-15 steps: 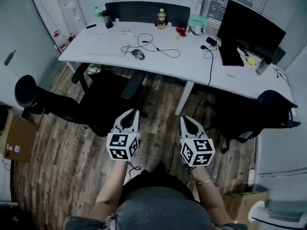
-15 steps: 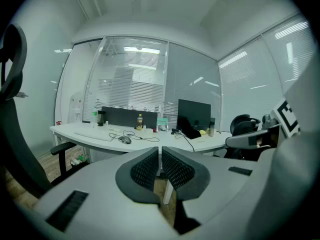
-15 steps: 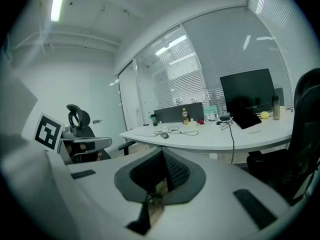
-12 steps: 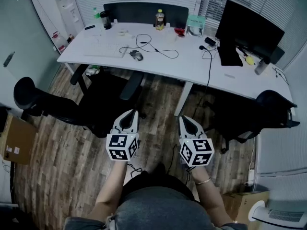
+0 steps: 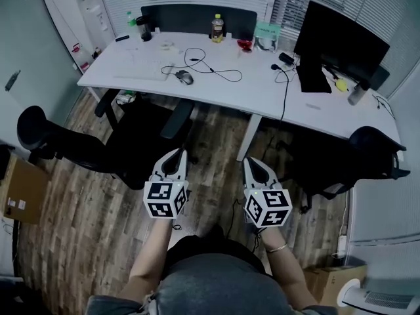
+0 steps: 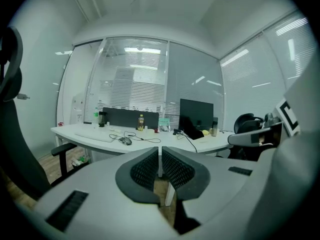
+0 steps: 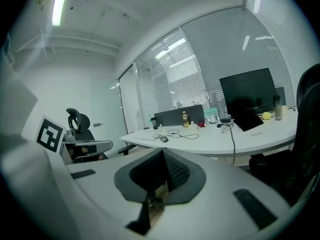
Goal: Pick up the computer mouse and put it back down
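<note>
A grey computer mouse (image 5: 184, 77) lies on the white desk (image 5: 262, 90), its black cable looping to the right. It shows small and far off in the left gripper view (image 6: 125, 141) and in the right gripper view (image 7: 163, 139). My left gripper (image 5: 178, 155) and my right gripper (image 5: 251, 163) hang side by side over the wooden floor, well short of the desk, both pointing toward it. Both are shut with nothing between their jaws. In their own views the left gripper (image 6: 160, 151) and the right gripper (image 7: 163, 154) show their pads closed together.
A black office chair (image 5: 134, 136) stands between me and the mouse. Other chairs stand at the left (image 5: 39, 130) and right (image 5: 371, 153). On the desk are a keyboard (image 5: 141, 69), a bottle (image 5: 217, 26) and a dark monitor (image 5: 341, 41). A cardboard box (image 5: 20, 189) sits at the left.
The head view has drifted slightly, so the desk sits a touch further left. Both grippers stay shut and side by side. Nothing on the desk has moved.
</note>
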Demonstrator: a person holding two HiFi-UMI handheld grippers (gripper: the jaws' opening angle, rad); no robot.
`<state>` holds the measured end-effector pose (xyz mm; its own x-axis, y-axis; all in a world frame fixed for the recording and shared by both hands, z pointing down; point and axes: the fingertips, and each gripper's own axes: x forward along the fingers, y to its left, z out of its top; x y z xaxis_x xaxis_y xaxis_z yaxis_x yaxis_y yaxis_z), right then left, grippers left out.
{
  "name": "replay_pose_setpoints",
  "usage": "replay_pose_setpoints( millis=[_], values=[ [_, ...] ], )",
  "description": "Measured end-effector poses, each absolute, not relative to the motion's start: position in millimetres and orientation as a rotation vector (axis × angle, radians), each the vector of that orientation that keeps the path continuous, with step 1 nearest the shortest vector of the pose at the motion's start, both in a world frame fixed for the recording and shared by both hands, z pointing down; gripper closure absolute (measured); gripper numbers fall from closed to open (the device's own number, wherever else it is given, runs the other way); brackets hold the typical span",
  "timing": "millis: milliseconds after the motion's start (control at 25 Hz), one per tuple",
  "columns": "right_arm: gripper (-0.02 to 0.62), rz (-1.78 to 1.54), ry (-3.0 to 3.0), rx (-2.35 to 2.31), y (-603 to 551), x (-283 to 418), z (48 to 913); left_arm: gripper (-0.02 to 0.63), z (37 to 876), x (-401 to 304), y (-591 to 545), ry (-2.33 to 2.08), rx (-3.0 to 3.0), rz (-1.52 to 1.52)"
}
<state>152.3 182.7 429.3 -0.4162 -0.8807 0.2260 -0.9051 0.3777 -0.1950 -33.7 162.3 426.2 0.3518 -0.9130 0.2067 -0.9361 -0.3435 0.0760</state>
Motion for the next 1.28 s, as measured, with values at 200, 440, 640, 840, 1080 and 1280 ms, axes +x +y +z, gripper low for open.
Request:
replay_pose_setpoints(
  millis=[200,440,640,840,1080,1280],
  values=[
    [0.591,0.465,-2.554,1.647,178.5,157.8,432.1,0.569,429.6,-28.9,161.7,-1.694,2.419,0.207],
    [0.555,0.499,-2.547,1.645,170.7,164.4,436.8,0.569,430.3,-22.0,156.8,-1.697,2.416,0.237],
    [0.514,0.56,-2.548,1.632,159.3,167.5,442.9,0.569,431.7,-16.9,144.8,-1.689,2.422,0.263],
    [0.479,0.586,-2.555,1.622,138.7,162.6,445.7,0.569,430.4,-19.3,123.1,-1.692,2.437,0.253],
    [0.446,0.589,-2.564,1.605,101.5,148.9,446.4,0.569,438.0,-31.5,82.9,-1.684,2.418,0.23],
    [0.434,0.574,-2.572,1.615,51.3,133.5,442.5,0.569,444.0,-49.3,35.3,-1.684,2.403,0.219]
  ],
)
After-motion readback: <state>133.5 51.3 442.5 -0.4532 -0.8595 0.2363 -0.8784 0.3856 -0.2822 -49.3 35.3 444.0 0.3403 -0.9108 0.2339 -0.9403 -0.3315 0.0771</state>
